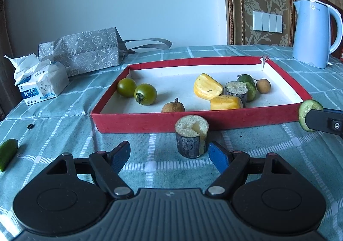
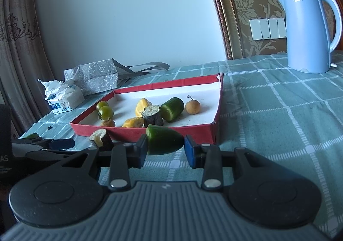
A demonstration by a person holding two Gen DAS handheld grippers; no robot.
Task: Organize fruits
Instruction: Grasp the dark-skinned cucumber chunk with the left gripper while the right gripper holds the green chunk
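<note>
Leftmost, a cucumber end point(image 1: 8, 153) lies alone on the checked surface point(image 1: 278, 155), well apart from the tray. Behind it sits a tissue pack point(image 1: 40, 87) printed with a kitten and Chinese characters, too small to read with confidence, and a patterned grey bag point(image 1: 85, 50).

Next comes the left hand-held gripper point(image 1: 169, 155), its jaws spread and empty. A sugarcane stub point(image 1: 191, 136) stands upright on the surface just ahead of the right-side pad, touching the red tray point(image 1: 150, 122) wall or nearly so; it is not yet between the pads.

Inside the tray, left to right: two green tomatoes point(image 1: 137, 91), a brown longan point(image 1: 173, 106), two yellow jackfruit pieces point(image 1: 214, 93), another sugarcane stub point(image 1: 235, 91), a cucumber piece point(image 1: 248, 86) and a second longan point(image 1: 263, 86).

Further right, the right hand-held gripper point(image 2: 165, 147) pinches a cucumber piece point(image 2: 164, 139) by its ends, held just before the tray's near wall.

So two fruits are in hand at once, I judge: the cucumber wants lifting over the wall and setting beside its twin, while the left jaws need to shift right to straddle the stub before closing.

Far right stands a pale blue kettle point(image 1: 313, 33) marked "Midea", before a row of wall switches point(image 1: 267, 21).
</note>
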